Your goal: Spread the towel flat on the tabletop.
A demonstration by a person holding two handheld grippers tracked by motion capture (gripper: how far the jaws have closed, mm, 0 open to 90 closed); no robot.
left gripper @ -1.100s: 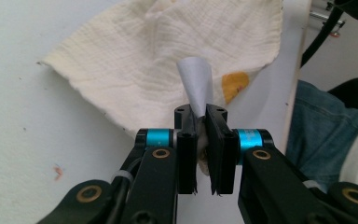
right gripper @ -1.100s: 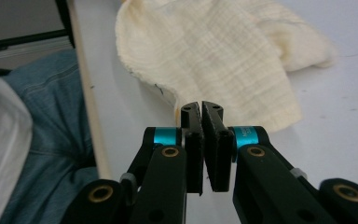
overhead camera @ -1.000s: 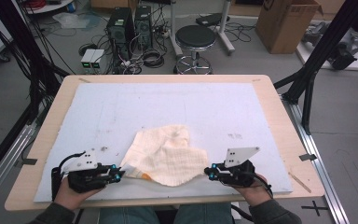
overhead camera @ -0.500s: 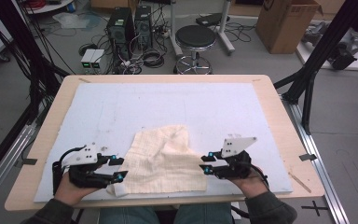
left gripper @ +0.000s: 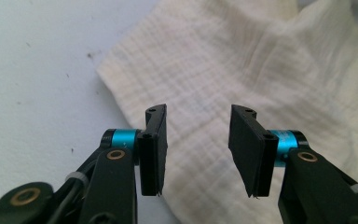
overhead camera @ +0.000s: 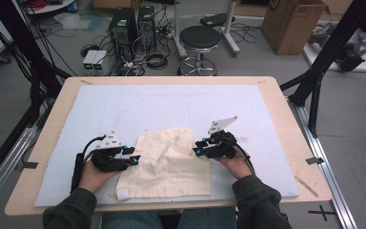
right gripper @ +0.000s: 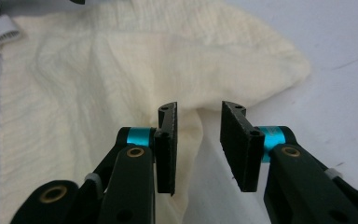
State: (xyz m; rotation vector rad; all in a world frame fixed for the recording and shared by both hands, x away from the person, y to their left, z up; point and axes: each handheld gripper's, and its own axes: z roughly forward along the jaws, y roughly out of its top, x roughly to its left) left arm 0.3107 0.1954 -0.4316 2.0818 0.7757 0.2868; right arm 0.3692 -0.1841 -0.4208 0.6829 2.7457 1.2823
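A cream, crinkled cotton cloth (overhead camera: 167,164) lies folded into a rough rectangle on the pale blue mat (overhead camera: 162,105) that covers the light wooden table (overhead camera: 290,124), close to the person's edge. It sits between the two claws.

The left gripper (overhead camera: 134,158) rests at the cloth's left edge, pointing across it toward the other claw. In the left gripper view (left gripper: 198,149) its black jaws stand apart with a clear gap; the cloth lies flat beneath and beyond them, and neither pad presses on it. Its jaws have just been closing a little, with nothing pinched between them. The cloth's corner shows just beyond the left-hand jaw, with bare mat past it.

The right gripper (overhead camera: 198,147) sits at the cloth's upper right edge, pointing back toward the left claw. In the right gripper view (right gripper: 198,147) its jaws are parted about as wide, empty, and a raised fold of the cloth's edge runs under the gap without being gripped. Most of the cloth spreads ahead and to the left-hand jaw's side; bare mat lies on the other.

A small white tag (overhead camera: 122,193) shows at the cloth's near left corner.
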